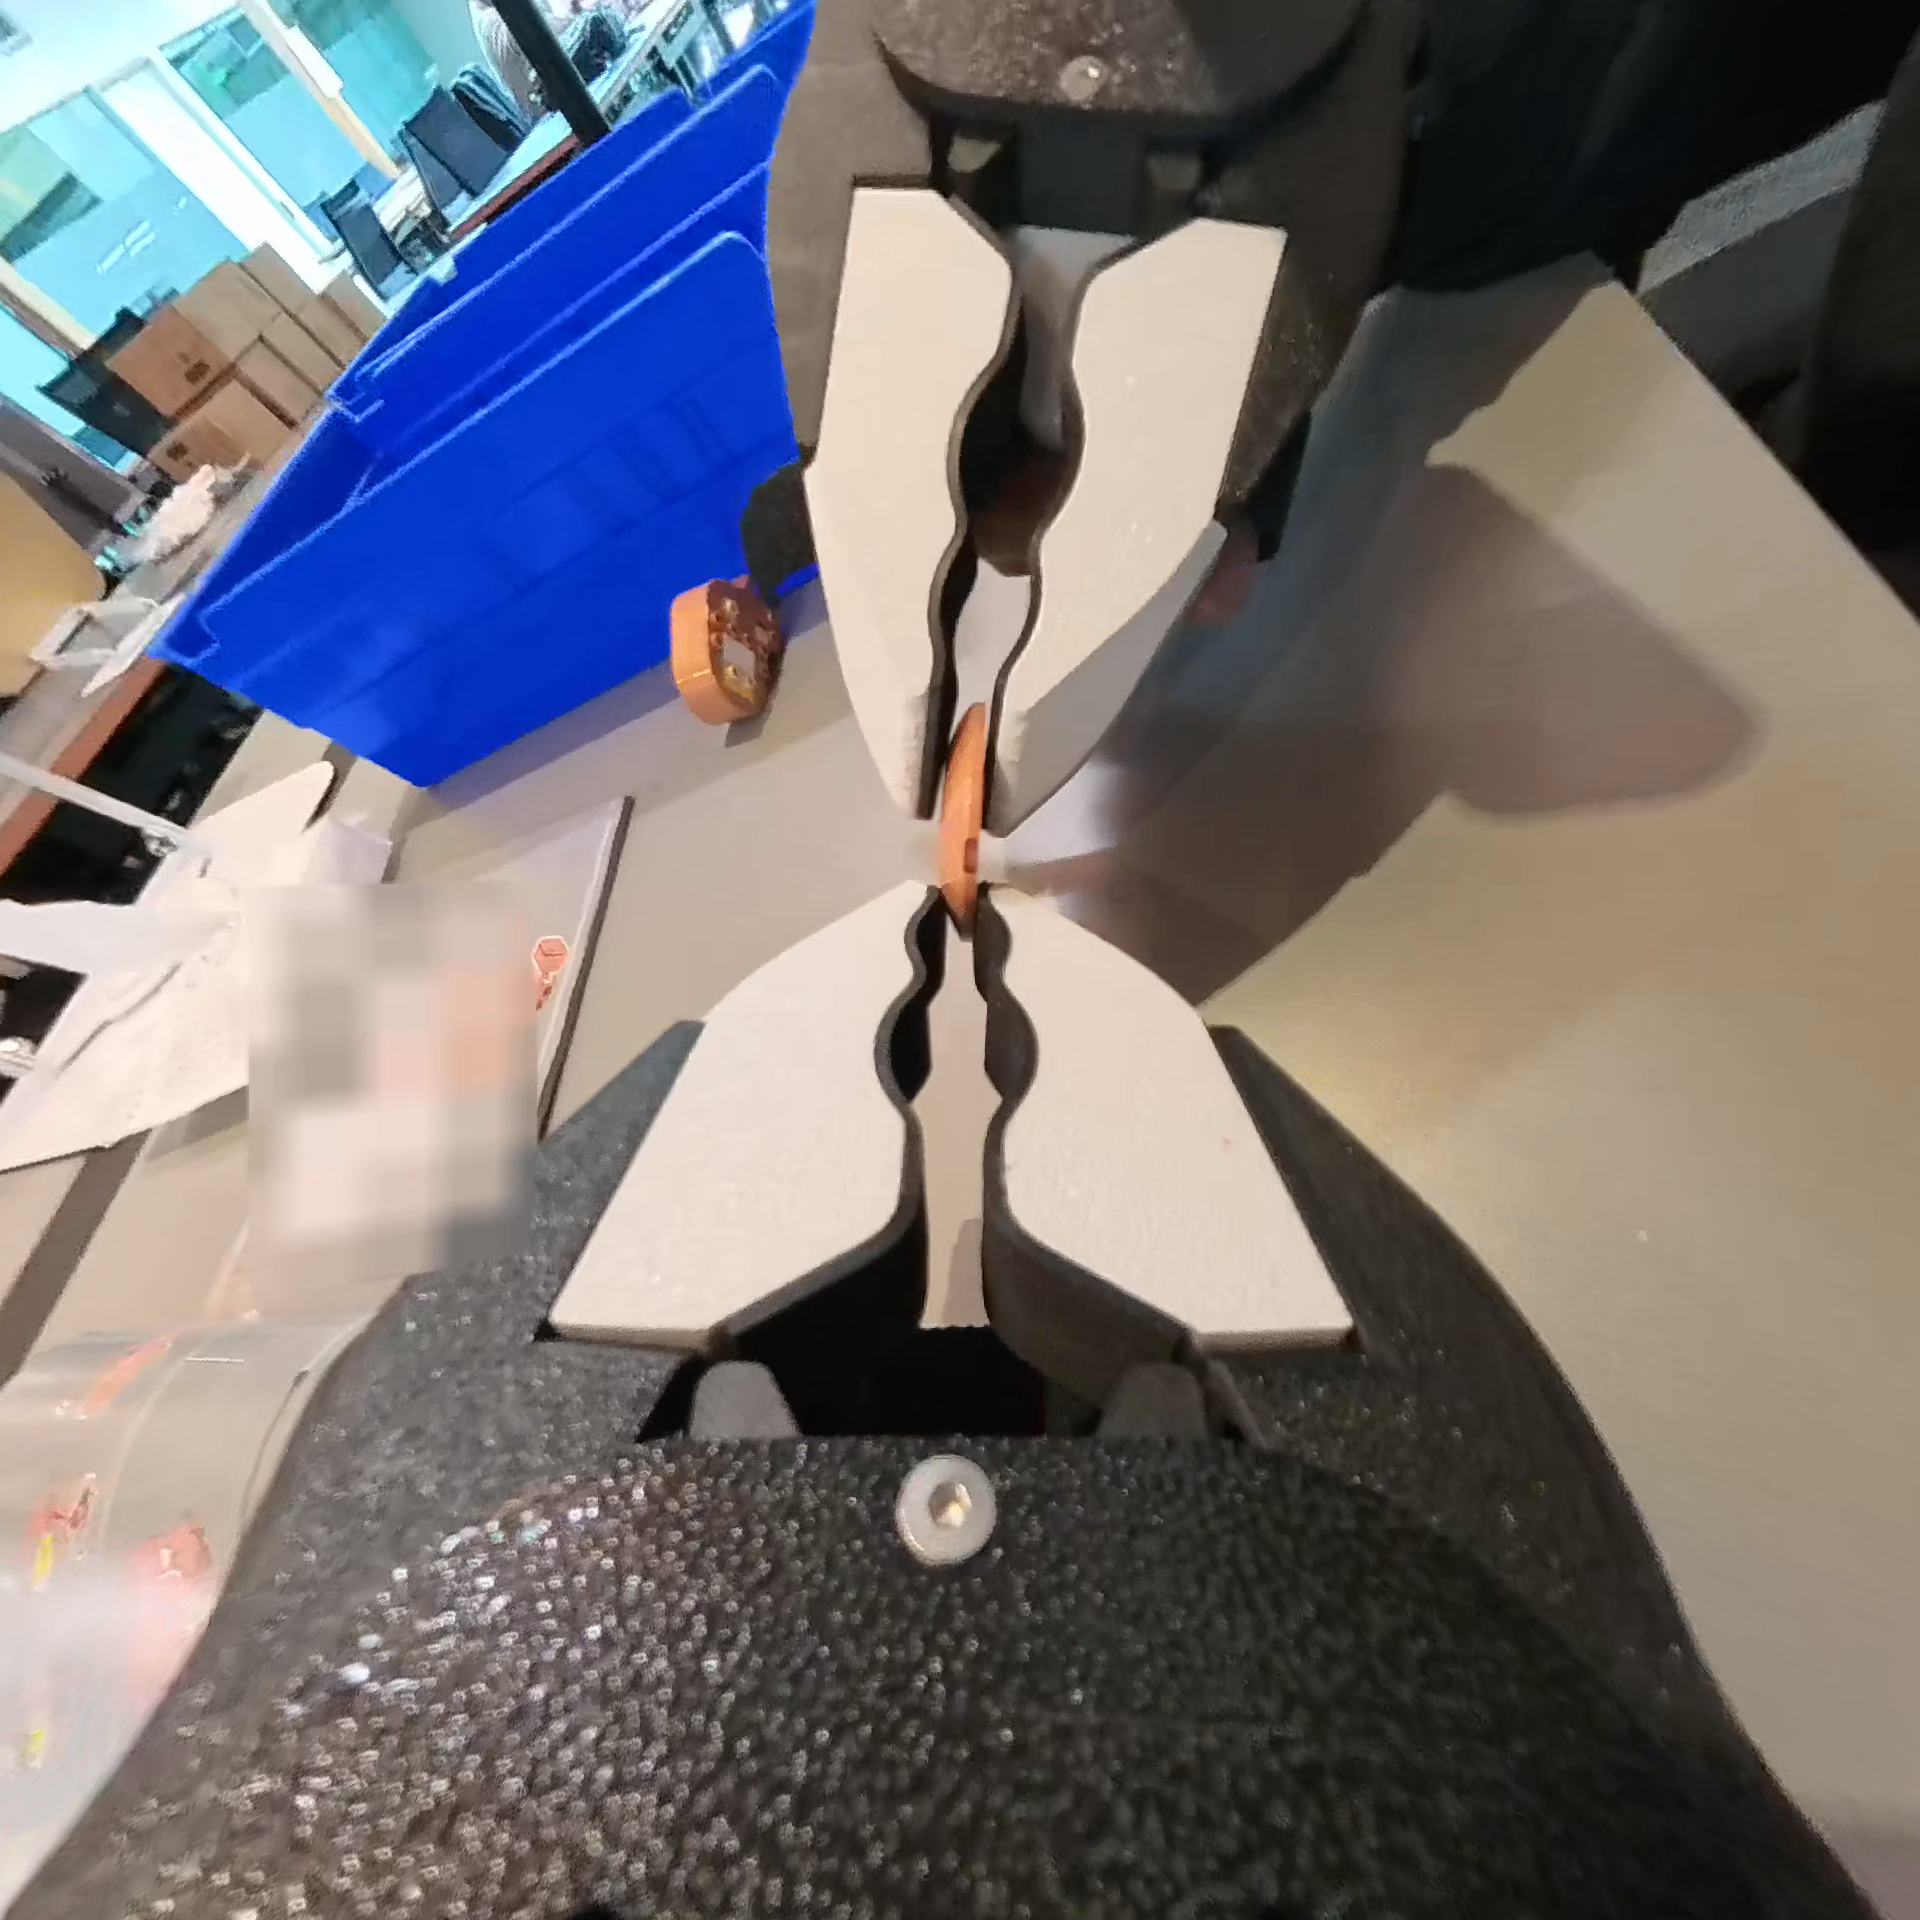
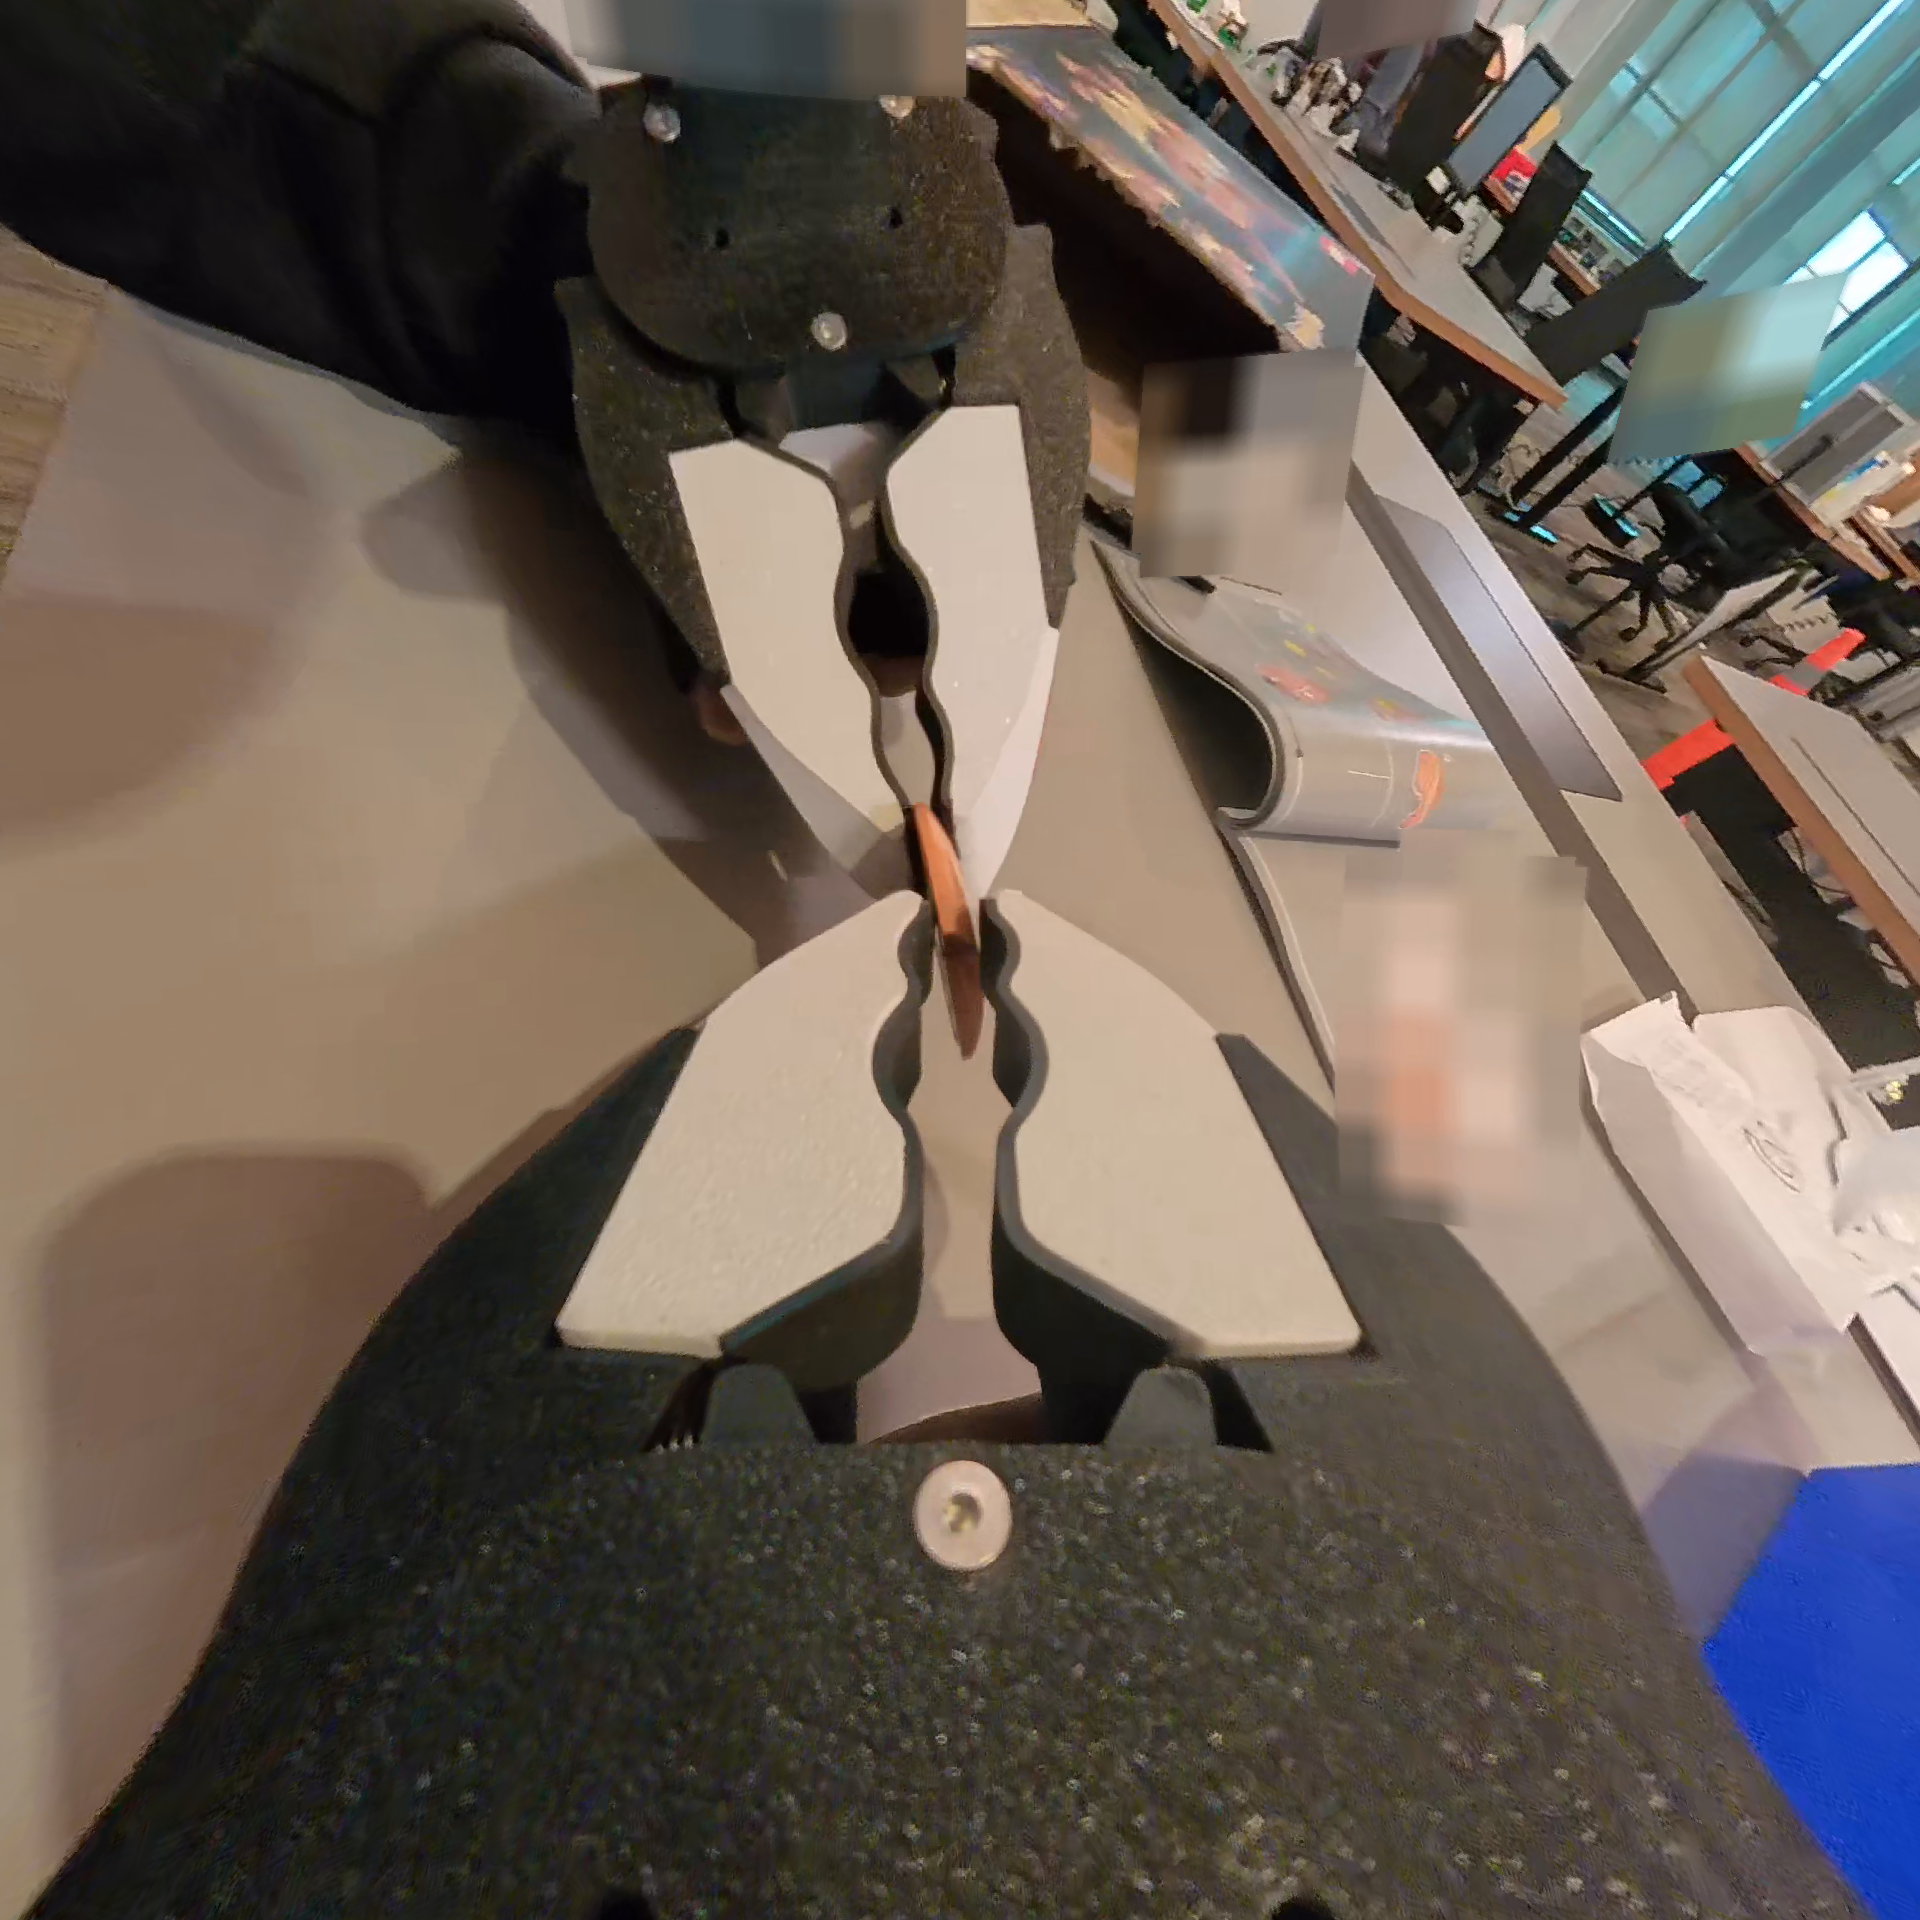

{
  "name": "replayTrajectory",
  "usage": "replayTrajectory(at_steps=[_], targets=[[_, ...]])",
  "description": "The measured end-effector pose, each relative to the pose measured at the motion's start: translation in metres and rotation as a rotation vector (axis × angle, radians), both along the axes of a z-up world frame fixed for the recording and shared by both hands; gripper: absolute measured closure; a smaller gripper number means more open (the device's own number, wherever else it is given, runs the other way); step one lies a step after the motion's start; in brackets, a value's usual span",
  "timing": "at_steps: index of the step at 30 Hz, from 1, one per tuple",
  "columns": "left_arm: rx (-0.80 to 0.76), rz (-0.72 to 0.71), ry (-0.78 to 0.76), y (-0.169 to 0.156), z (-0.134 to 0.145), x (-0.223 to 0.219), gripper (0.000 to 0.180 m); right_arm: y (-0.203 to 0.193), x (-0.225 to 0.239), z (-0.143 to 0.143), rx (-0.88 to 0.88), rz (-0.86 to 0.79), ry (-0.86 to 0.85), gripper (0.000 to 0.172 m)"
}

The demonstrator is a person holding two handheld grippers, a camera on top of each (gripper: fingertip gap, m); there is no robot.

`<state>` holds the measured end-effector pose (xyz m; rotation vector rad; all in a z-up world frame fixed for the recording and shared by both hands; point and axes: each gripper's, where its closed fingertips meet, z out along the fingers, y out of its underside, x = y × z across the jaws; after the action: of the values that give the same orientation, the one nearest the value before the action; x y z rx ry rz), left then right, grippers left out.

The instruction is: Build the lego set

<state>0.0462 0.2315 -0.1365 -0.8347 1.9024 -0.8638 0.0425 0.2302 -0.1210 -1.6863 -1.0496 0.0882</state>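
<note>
Both your grippers, left [image 1: 961,904] and right [image 2: 951,904], pinch one copper disc [image 1: 961,821] edge-on above the table [image 1: 1558,1039]; keep both squeezes even.

I am working in an open-plan office that doubles as a lab or workshop: rows of long desks [image 2: 1455,312] carry monitors [image 2: 1507,104], with black office chairs [image 2: 1621,551] beside them and glass partitions [image 1: 125,135] behind. Stacked cardboard boxes [image 1: 208,353] and large blue storage bins [image 1: 540,499] stand at the edge of my grey table [image 1: 1558,1039], with loose papers [image 2: 1745,1143] spread on it.
</note>
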Motion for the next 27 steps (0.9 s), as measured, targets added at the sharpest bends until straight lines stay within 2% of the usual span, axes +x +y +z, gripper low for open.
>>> replayTrajectory(at_steps=[6,14,24,27], targets=[[-0.045,-0.001,0.007,-0.001,0.003,0.0,0.176,0.003,0.002,0.001,0.051,-0.026,-0.039,0.156],[-0.132,-0.024,-0.008,-0.002,0.011,-0.003,0.176,0.0,-0.004,0.008,0.097,0.019,-0.031,0.165],[-0.115,-0.04,0.004,-0.004,0.009,-0.004,0.176,-0.001,-0.006,0.004,0.047,0.051,-0.009,0.165],[-0.111,-0.025,0.009,-0.002,0.008,-0.003,0.176,0.002,-0.004,0.004,0.082,0.031,-0.028,0.163]])
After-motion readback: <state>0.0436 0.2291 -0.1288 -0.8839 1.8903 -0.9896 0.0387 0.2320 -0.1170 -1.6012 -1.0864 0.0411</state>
